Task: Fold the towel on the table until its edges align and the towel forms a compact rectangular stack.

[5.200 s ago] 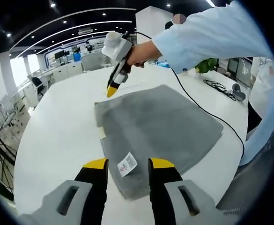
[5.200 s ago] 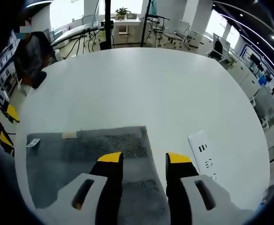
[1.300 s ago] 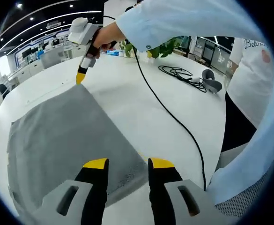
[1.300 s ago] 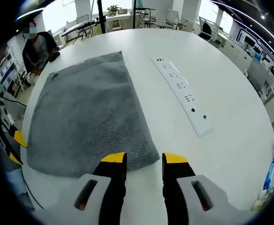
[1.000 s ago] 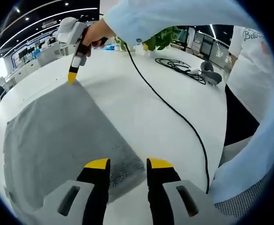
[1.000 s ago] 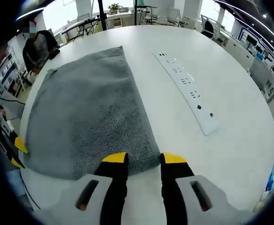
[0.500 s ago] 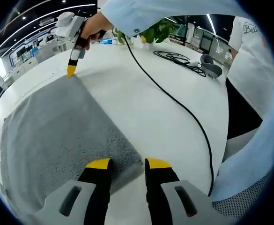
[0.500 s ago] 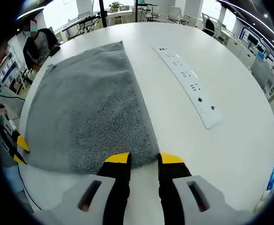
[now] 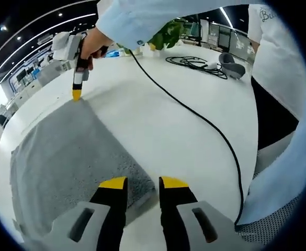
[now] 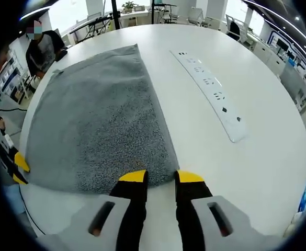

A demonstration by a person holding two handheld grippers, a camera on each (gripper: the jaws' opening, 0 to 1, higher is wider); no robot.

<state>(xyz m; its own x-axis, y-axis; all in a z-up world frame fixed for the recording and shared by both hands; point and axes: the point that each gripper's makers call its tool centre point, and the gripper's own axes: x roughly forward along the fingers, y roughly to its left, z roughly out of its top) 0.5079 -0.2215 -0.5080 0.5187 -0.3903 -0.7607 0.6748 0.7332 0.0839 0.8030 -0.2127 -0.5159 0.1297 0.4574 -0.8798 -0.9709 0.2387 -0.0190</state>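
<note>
1. My left gripper and right gripper each sit at a near corner of the grey terry towel — jaws narrowly parted, straddling the edge, not yet pinching.
2. I judge this the grasp before a fold: close both, then lift and carry over.
3. The towel lies flat on the white round table, long axis running away from my right gripper, beside the white power strip.

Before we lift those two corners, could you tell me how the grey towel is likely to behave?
The grey towel lies flat and looks like soft terry, so it will probably droop between the right gripper and left gripper. It looks thick, so it may slide on the smooth table.
</note>
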